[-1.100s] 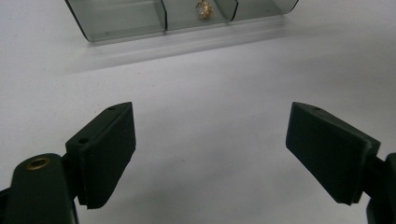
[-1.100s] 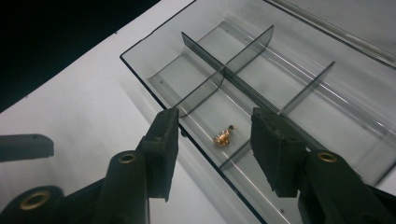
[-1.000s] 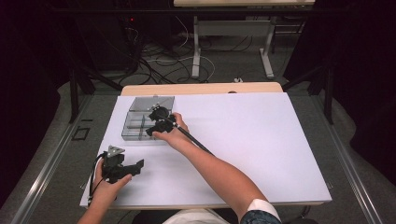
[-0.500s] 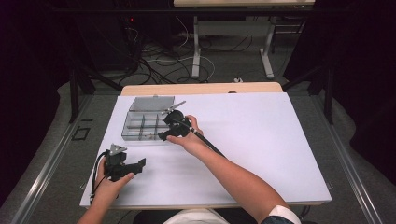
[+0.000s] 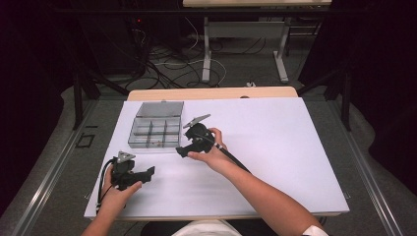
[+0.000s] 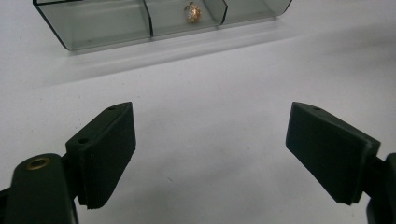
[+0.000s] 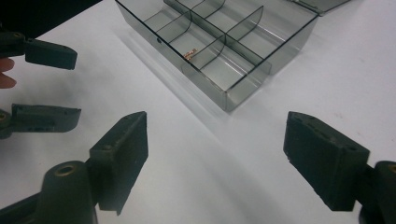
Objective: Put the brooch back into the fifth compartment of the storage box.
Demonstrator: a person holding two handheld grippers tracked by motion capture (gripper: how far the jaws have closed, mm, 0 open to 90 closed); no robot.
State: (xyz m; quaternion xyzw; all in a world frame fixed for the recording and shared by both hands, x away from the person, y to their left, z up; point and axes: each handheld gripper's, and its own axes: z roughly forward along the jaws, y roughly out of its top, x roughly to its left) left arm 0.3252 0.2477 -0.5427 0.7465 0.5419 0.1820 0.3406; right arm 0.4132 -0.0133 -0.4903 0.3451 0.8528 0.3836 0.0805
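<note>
Both grippers empty beside the box

Right gripper (image 5: 183, 150), jaws just opening, hangs released near the box (image 5: 153, 132); a small gold piece (image 6: 192, 12) lies in a front compartment. Left gripper (image 5: 147, 171) gapes wide.

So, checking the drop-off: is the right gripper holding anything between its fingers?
No, the right gripper stands open over bare white table, short of the box.
</note>
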